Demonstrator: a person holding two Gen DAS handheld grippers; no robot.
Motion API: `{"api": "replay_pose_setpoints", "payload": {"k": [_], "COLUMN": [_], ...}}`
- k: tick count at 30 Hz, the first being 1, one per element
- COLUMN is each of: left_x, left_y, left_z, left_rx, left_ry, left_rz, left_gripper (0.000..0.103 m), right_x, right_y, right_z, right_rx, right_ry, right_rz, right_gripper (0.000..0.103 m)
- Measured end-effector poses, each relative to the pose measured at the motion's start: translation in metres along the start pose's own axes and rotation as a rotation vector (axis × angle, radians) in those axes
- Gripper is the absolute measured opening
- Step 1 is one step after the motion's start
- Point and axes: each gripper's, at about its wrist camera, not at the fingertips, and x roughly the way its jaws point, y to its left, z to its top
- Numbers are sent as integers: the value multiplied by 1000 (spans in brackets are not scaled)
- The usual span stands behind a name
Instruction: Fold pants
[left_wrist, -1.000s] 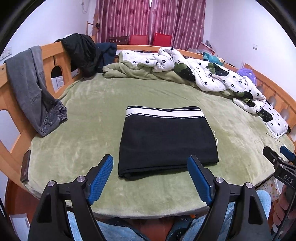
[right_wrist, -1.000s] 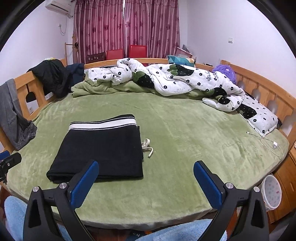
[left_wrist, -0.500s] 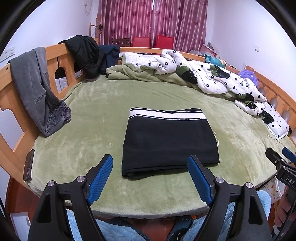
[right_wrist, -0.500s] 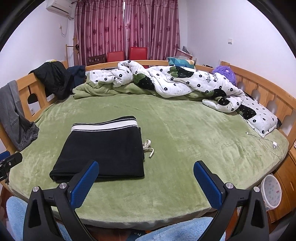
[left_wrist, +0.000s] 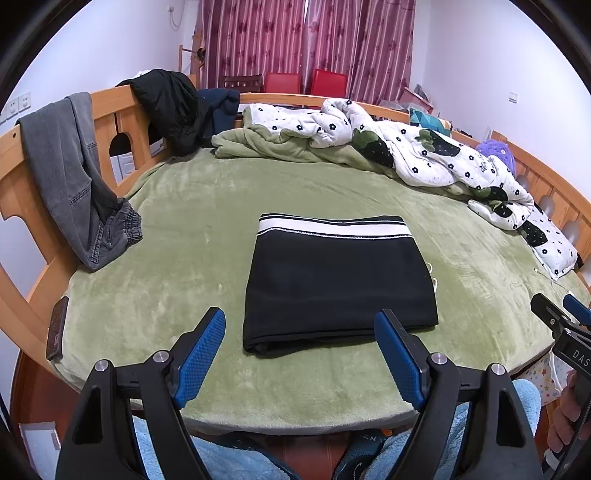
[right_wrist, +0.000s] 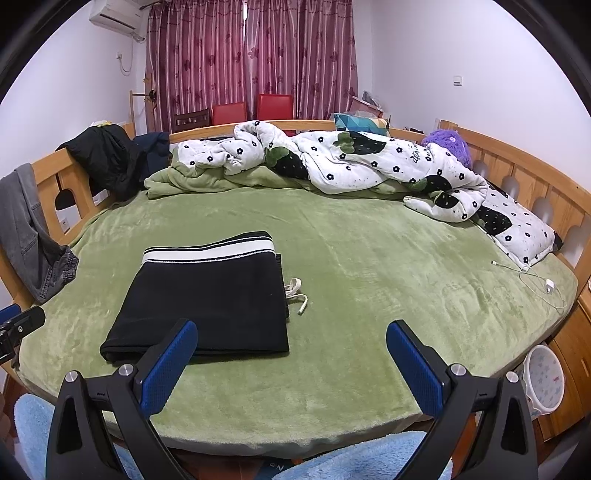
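Left wrist: pants (left_wrist: 340, 284) mid-bed (left_wrist: 177, 229), margins bare.

A bedroom in a home. Big bed (right_wrist: 369, 295) w/ green plush cover fills most of both views, ringed by a wooden rail w/ arched cut-outs (right_wrist: 535, 199). Rumpled flower-print duvet (right_wrist: 351, 162) & matching pillow (right_wrist: 517, 236) along the far side, purple plush toy (right_wrist: 448, 142) near the rail. Clothes slung over the rail: grey jeans (left_wrist: 70, 177), black jacket (left_wrist: 166, 103). Dark red flowered curtains (right_wrist: 251, 55) at the back, red chairs (right_wrist: 251, 109) in front of them. Wall AC unit (right_wrist: 116, 16) top left, charger cable (right_wrist: 532, 280) on the bed, small bin (right_wrist: 545, 376) beside it.
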Motion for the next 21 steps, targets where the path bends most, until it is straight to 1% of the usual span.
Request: {"api": "replay_pose_setpoints", "payload": {"k": [21], "left_x": [0], "left_y": [1], "left_z": [-1], "left_rx": [0], "left_ry": [0], "left_rz": [0], "left_gripper": [82], "right_x": [1], "right_y": [-2], "right_z": [-1], "right_rx": [1], "right_ry": [0], "right_rz": [0], "right_gripper": [103]}}
